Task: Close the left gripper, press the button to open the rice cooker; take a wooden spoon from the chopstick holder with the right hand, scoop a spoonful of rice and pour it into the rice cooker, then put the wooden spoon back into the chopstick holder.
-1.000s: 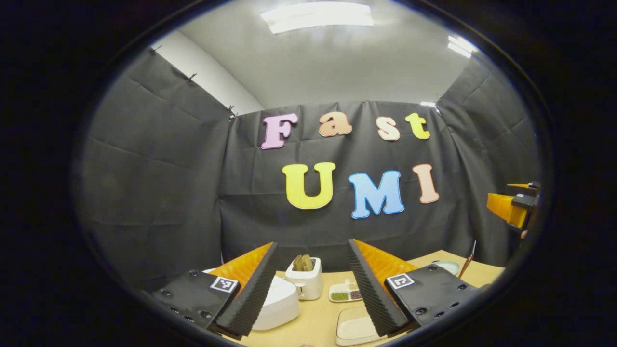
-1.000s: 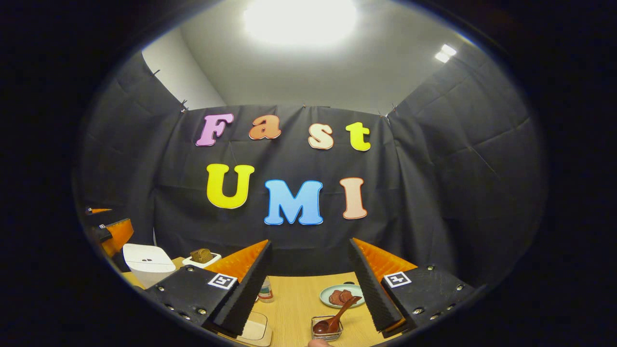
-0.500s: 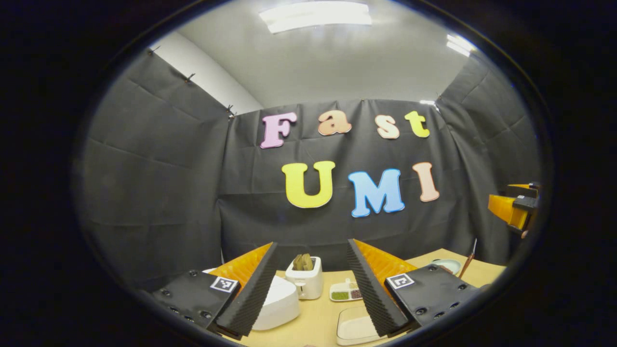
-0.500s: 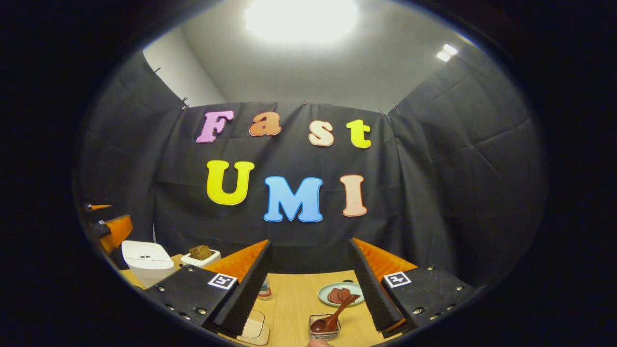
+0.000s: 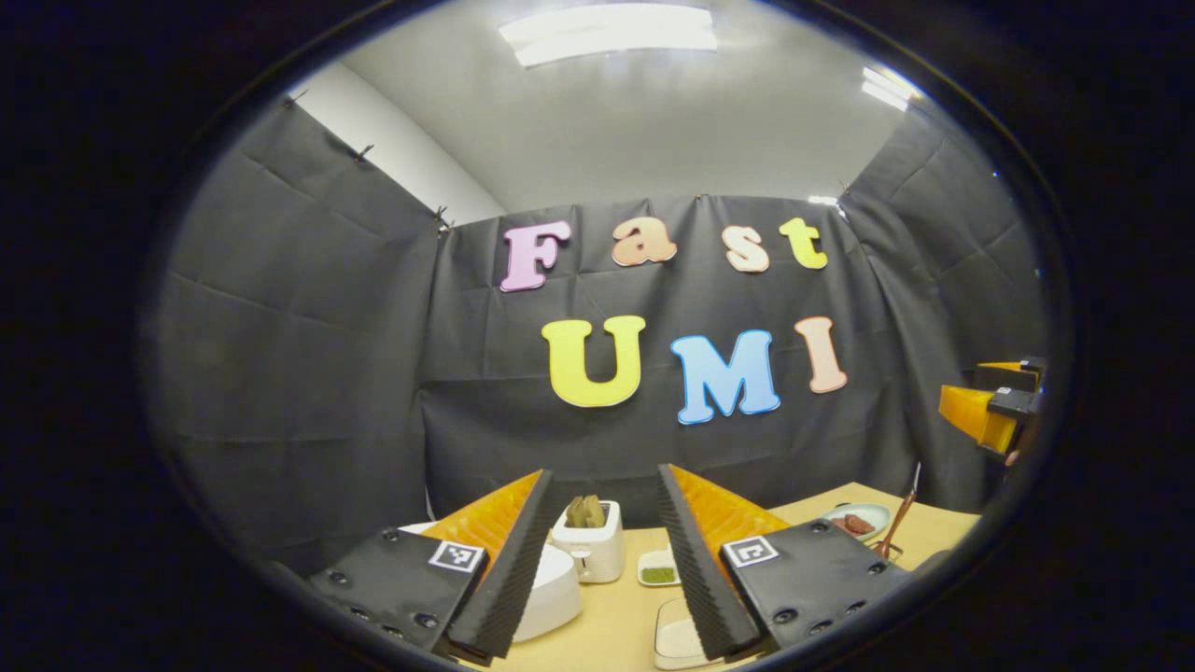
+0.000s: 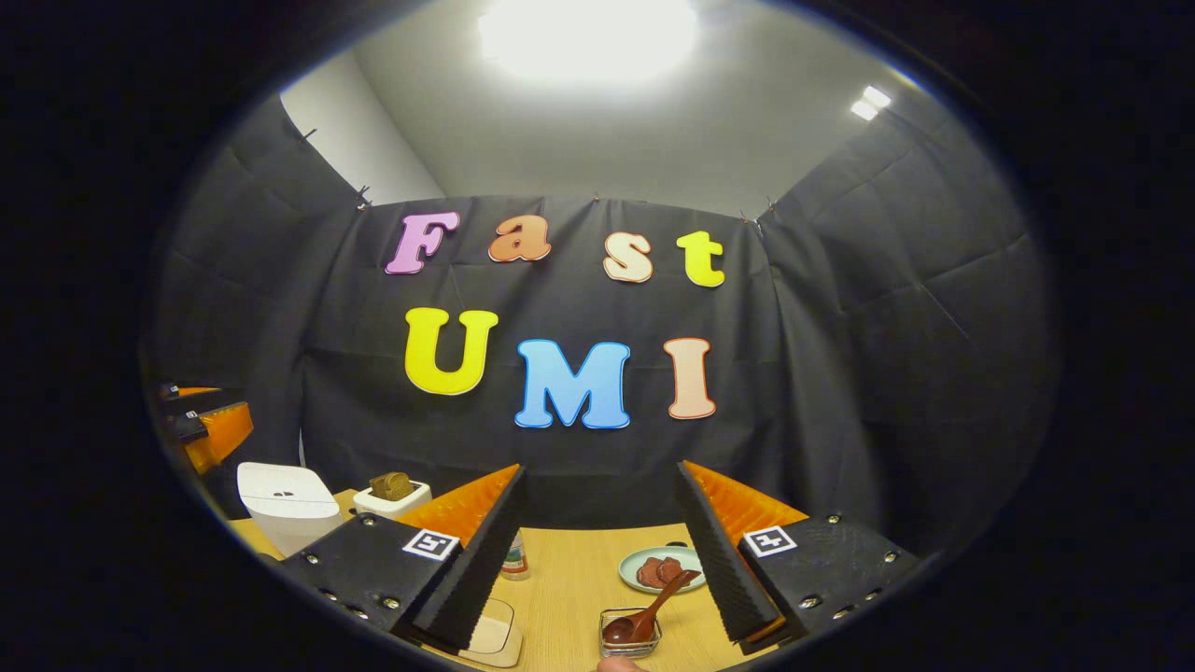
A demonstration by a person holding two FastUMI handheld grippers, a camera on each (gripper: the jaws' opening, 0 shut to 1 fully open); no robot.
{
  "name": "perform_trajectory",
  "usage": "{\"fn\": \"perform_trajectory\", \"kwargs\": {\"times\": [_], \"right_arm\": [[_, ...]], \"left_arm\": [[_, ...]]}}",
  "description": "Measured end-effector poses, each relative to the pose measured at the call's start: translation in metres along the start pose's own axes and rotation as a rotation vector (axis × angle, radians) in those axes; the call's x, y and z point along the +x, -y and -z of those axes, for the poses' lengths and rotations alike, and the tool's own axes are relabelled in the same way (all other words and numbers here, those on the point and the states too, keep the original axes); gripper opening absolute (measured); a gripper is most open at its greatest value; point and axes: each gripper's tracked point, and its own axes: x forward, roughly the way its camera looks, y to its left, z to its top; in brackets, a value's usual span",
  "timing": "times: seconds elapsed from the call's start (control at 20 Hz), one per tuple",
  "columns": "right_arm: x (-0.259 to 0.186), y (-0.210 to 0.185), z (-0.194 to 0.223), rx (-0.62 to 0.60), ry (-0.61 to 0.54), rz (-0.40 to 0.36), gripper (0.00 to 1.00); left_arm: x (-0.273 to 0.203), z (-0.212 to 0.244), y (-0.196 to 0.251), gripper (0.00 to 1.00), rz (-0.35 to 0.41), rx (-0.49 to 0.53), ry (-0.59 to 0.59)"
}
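My left gripper point(image 5: 602, 560) has narrowed its gap since a second ago, though its fingers are still apart and hold nothing. Past them the white cooker point(image 5: 551, 593) sits on the table point(image 5: 616, 621), lid down, with a toaster point(image 5: 588, 546) just behind it. My right gripper point(image 6: 597, 551) hangs wide and empty. Below it the spoon point(image 6: 644, 611) leans in the holder point(image 6: 630, 639), near a plate point(image 6: 658, 569).

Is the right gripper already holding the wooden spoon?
No. The brown wooden spoon sits in the small wire holder, clear of the open right gripper.
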Motion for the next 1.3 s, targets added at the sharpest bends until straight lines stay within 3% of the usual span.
{"fn": "perform_trajectory", "kwargs": {"times": [0.05,0.1,0.2,0.25,0.4,0.5,0.55,1.15,1.3], "right_arm": [[0.000,-0.002,-0.001,0.001,0.003,-0.002,0.93],[0.000,-0.003,-0.001,0.001,0.006,-0.004,0.95],[0.000,-0.005,-0.002,0.003,0.007,-0.008,0.93],[-0.001,-0.006,-0.002,0.005,0.008,-0.011,0.95],[0.000,-0.013,-0.003,0.012,0.013,-0.018,0.95],[-0.002,-0.017,-0.002,0.015,0.013,-0.028,0.95],[-0.002,-0.019,-0.004,0.020,0.019,-0.030,0.95],[0.000,-0.038,-0.006,-0.003,0.028,-0.023,0.95],[-0.002,-0.034,-0.003,-0.006,0.017,0.004,0.95]], "left_arm": [[-0.001,-0.003,-0.002,0.70,0.000,0.001,0.008],[-0.002,-0.006,-0.004,0.70,-0.008,0.003,0.020],[-0.005,-0.012,-0.004,0.48,-0.004,-0.007,0.042],[-0.005,-0.013,-0.005,0.41,-0.003,-0.010,0.047],[-0.008,-0.008,-0.011,0.43,-0.008,-0.002,0.035],[-0.007,-0.009,-0.018,0.15,-0.027,-0.005,0.039],[-0.005,-0.007,-0.013,0.10,-0.014,-0.012,0.032],[0.027,0.020,-0.056,0.12,-0.025,-0.020,-0.018],[0.045,0.036,-0.075,0.05,-0.049,-0.051,-0.051]]}}
